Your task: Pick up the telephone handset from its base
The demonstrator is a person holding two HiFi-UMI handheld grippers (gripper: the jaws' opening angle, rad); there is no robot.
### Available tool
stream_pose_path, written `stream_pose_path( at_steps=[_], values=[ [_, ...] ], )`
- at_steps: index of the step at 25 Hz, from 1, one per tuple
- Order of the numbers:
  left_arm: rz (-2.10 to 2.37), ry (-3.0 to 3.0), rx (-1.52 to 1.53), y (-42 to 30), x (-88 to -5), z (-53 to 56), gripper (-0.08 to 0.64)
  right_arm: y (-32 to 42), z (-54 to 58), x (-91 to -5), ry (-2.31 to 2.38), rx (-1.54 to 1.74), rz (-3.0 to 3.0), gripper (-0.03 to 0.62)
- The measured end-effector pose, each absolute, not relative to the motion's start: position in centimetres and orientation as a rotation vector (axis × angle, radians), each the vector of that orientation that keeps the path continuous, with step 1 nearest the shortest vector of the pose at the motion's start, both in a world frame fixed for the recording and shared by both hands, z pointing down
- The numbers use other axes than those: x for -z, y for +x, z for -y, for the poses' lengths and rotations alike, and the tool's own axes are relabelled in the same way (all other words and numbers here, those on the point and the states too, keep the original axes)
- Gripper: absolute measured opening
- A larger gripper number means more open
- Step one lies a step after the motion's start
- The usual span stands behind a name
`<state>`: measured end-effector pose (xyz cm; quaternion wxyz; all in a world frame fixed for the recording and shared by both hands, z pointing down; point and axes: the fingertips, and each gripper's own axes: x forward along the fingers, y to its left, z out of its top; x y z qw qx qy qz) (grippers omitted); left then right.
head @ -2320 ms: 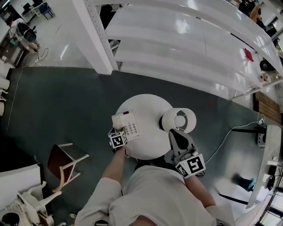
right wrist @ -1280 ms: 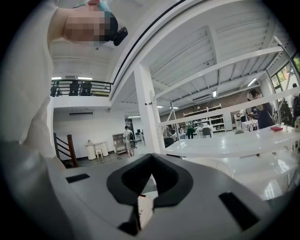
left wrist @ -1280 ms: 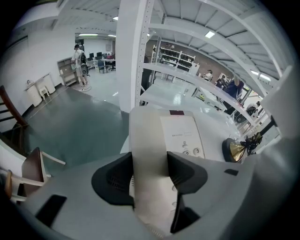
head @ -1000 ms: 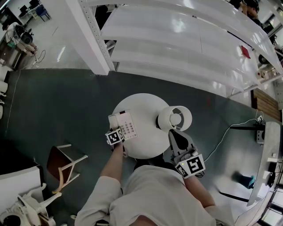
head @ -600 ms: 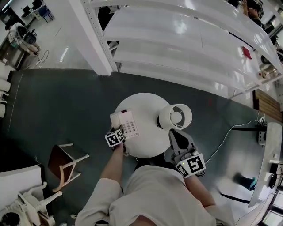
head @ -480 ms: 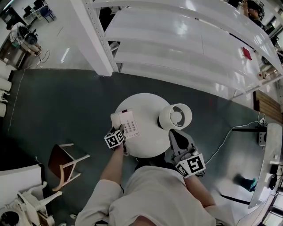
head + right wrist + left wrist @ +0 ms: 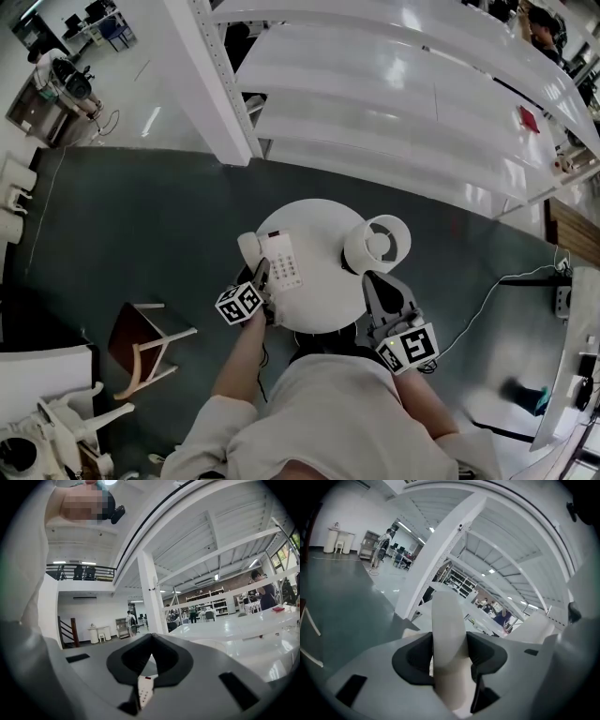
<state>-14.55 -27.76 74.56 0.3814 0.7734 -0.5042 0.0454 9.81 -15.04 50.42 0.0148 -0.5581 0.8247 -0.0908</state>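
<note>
Our left tool [image 7: 450, 654] is pinching the white handset [image 7: 448, 620] across its narrow middle, both pads pressed to its sides. The handset's long axis runs straight out along the tool and away from it. In the head view it hangs at the left edge of the round tabletop [image 7: 323, 305], just beside the keypad base [image 7: 285, 261], which lies to its right. We judge it clear of the cradle, though we cannot make out a cord. Our right tool [image 7: 150, 638] has its tips pressed together on nothing and points across the tabletop at the base, well apart from the handset. The left hand alone carries the job, so any further lift should go up and leftward, away from the base
</note>
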Motion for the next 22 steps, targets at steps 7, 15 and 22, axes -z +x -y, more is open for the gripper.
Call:
stream_pose_path(
  at_steps=[7,15,22],
  values=[
    [1.184,2.042,0.136,-14.4,-66.2,26.7,0.225,9.5,14.7,-49.5,-1.719,0.250,-2.561,0.008],
    [1.023,2.192,0.351,-13.9,-58.0,24.8,0.224,8.7,14.5,-49.1,-1.694,0.227,-2.558,0.008],
    [0.826,2.234,0.574,-13.8,-53.2,22.9,0.222,8.3,14.8,-48.7,-1.664,0.211,-2.561,0.008]
  ],
)
